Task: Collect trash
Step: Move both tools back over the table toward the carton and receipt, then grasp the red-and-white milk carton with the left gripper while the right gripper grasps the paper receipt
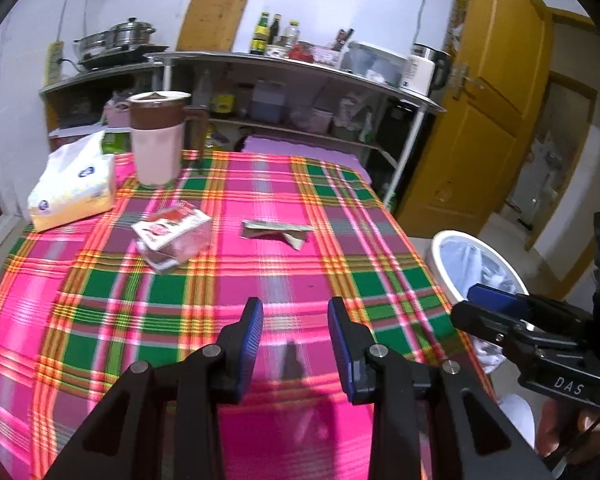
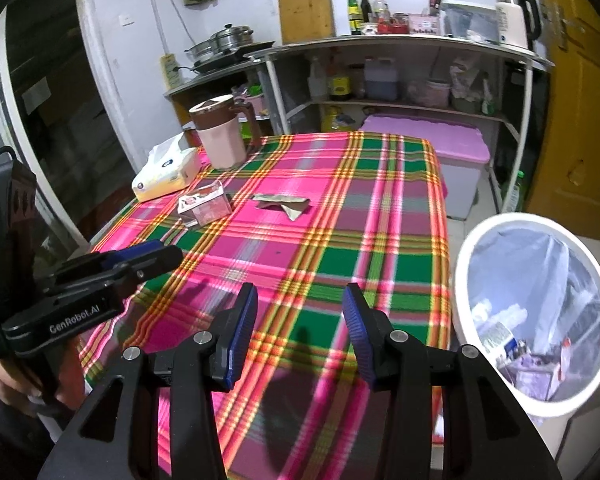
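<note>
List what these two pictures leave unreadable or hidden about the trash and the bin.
- Clear carton, left wrist view: label print too small and blurred.
- Flat wrapper, right wrist view: too small to read.
- White bin, right wrist view: contents blurred behind the liner; its base is cut off.
- Bin, left wrist view: the right gripper covers part.

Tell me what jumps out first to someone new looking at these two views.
The loud pink, green and orange plaid tablecloth fills both views. Mid-table lie a crumpled wrapper and, to its left, a clear red-and-white package. A white bin with a clear liner, already holding trash, stands off the table's right edge. Both tongs, left and right, hang open and empty over the near edge.
</note>
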